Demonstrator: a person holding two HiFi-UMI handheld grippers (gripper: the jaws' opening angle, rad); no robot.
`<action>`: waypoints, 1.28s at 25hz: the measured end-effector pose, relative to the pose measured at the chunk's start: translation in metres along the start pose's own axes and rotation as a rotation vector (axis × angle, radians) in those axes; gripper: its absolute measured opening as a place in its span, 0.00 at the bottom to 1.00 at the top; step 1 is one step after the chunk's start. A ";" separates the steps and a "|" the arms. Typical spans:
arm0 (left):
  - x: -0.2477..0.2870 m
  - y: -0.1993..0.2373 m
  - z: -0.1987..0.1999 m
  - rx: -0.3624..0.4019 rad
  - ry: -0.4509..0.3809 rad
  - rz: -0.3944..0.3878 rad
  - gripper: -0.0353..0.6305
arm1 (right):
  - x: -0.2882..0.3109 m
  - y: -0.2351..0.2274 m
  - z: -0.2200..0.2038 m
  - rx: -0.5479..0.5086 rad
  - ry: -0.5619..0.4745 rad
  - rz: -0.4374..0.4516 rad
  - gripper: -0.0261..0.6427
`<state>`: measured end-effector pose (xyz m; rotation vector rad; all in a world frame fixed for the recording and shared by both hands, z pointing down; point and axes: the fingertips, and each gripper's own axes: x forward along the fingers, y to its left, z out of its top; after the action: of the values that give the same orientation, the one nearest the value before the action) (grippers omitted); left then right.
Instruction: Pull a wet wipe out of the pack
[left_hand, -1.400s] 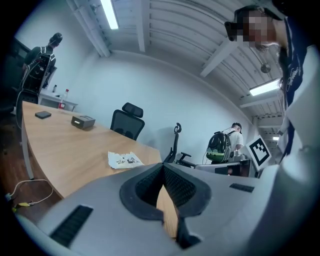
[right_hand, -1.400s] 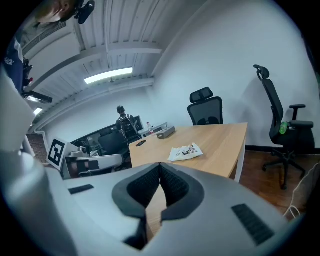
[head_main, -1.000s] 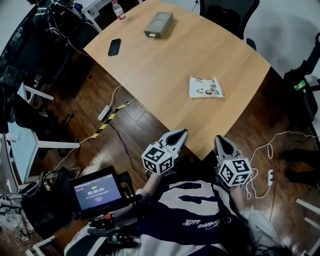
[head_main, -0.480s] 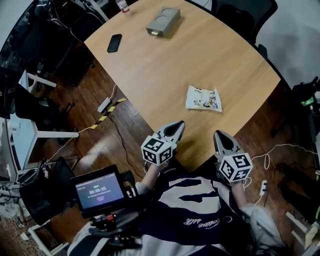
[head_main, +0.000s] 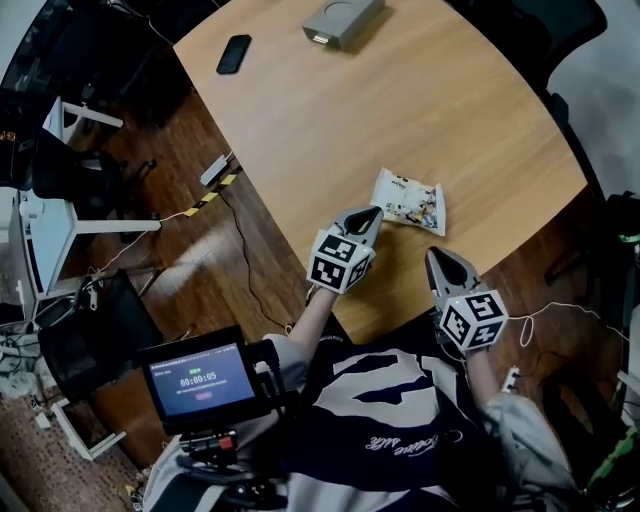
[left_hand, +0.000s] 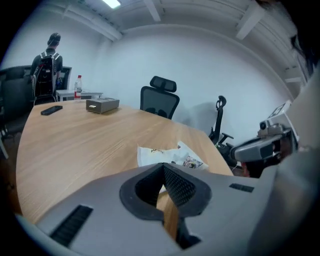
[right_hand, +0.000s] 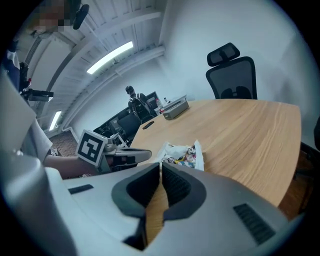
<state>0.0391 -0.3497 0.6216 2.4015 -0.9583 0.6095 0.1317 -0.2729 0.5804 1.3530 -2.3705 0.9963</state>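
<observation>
The wet wipe pack, white with coloured print, lies flat on the wooden table near its front edge. My left gripper is shut and empty, its tip just short of the pack's near left corner. In the left gripper view the pack lies right beyond the closed tips. My right gripper is shut and empty, over the table's front edge, a short way nearer than the pack. The right gripper view shows the pack ahead of its tips, with the left gripper to the left.
A grey box and a black phone lie at the table's far side. An office chair stands behind the table, and a person at the back left. A power strip and cables lie on the floor at left.
Both grippers have moved forward and lower over the table toward the pack. The left one went farther and now reaches the pack's near corner. Both stay shut.
</observation>
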 end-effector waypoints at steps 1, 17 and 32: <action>0.005 0.001 -0.004 0.027 0.030 0.016 0.06 | 0.004 -0.001 0.000 0.001 0.015 0.019 0.06; 0.027 0.022 -0.022 0.033 0.164 0.049 0.06 | 0.064 -0.008 0.028 -0.161 0.132 0.064 0.15; 0.045 0.014 -0.036 0.055 0.191 0.064 0.06 | 0.118 -0.027 0.014 -0.259 0.261 0.005 0.19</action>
<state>0.0500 -0.3609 0.6782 2.3167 -0.9497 0.8823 0.0919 -0.3704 0.6417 1.0546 -2.2156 0.7802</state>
